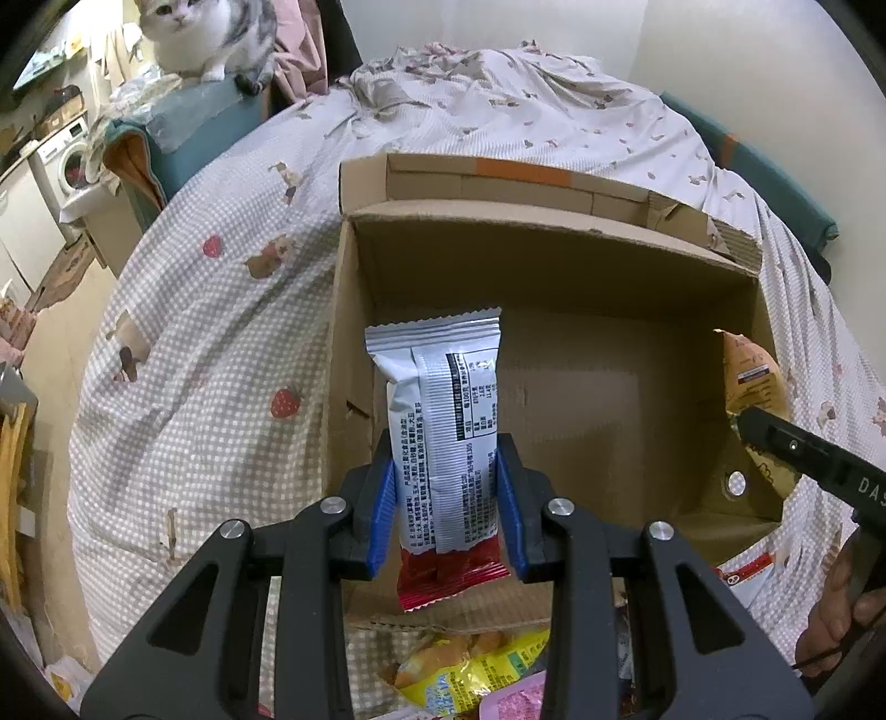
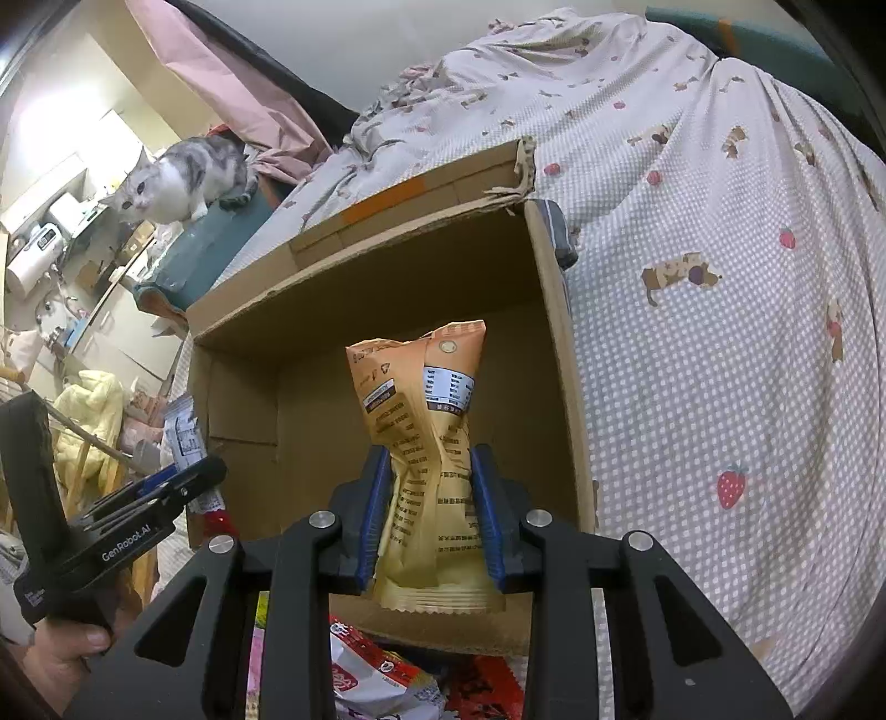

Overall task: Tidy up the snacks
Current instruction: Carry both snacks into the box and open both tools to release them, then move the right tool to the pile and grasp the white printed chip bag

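Note:
An open cardboard box (image 1: pixel 559 260) (image 2: pixel 559 354) sits on the bed, its inside bare. My left gripper (image 1: pixel 447 459) is shut on a silver and red snack packet (image 1: pixel 443 421), held upright over the box's near left part. My right gripper (image 2: pixel 426 465) is shut on an orange snack bag (image 2: pixel 429 443), held upright over the box's near right part. The orange bag (image 1: pixel 756 382) and right gripper's body show at the right edge of the left wrist view. The silver packet (image 2: pixel 185 437) shows at the left of the right wrist view.
More snack packets lie in front of the box: a yellow one (image 1: pixel 476 670), a pink one (image 1: pixel 515 700), white and red ones (image 2: pixel 382 681). A grey and white cat (image 1: pixel 210 33) (image 2: pixel 177 177) sits on the teal sofa arm (image 1: pixel 199 133) beyond the bed. The checked bedsheet (image 2: pixel 720 354) surrounds the box.

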